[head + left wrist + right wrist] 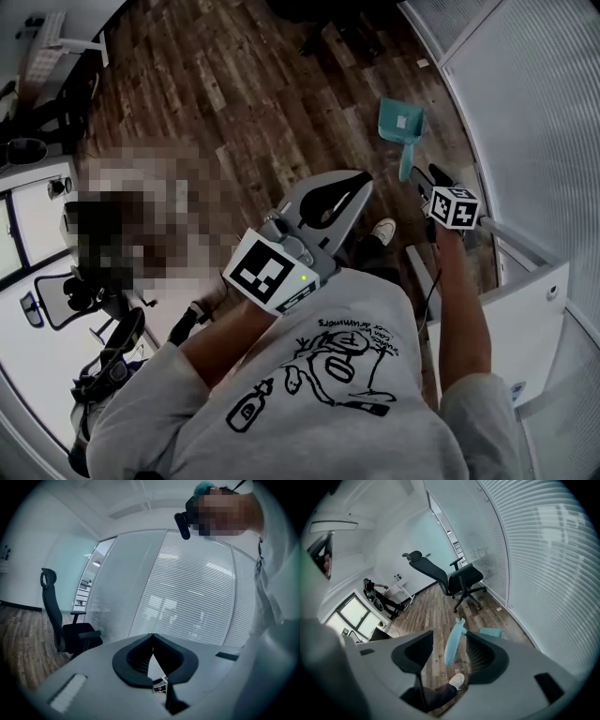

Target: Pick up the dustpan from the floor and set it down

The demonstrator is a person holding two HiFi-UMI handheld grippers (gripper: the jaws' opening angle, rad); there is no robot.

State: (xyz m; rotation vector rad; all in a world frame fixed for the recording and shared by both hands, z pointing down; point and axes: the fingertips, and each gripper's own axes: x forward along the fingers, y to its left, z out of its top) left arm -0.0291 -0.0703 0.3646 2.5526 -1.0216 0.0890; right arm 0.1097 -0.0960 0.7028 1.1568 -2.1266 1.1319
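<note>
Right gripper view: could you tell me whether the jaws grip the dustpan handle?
No, the right gripper stands open, the dustpan handle between its parted jaws.

Floor (pixel 234 84): dark wood planks, meeting a blind-covered partition (pixel 534 112) at 3 o'clock in the head view. Teal dustpan (pixel 401 127) lies on the planks at 1 o'clock, near the partition, with its handle pointing to 6 o'clock. White shoe (pixel 382 230) stands on the floor near the handle end. Black office chair (pixel 454 581) stands at 12 o'clock in the right gripper view, well apart from the dustpan.
</note>
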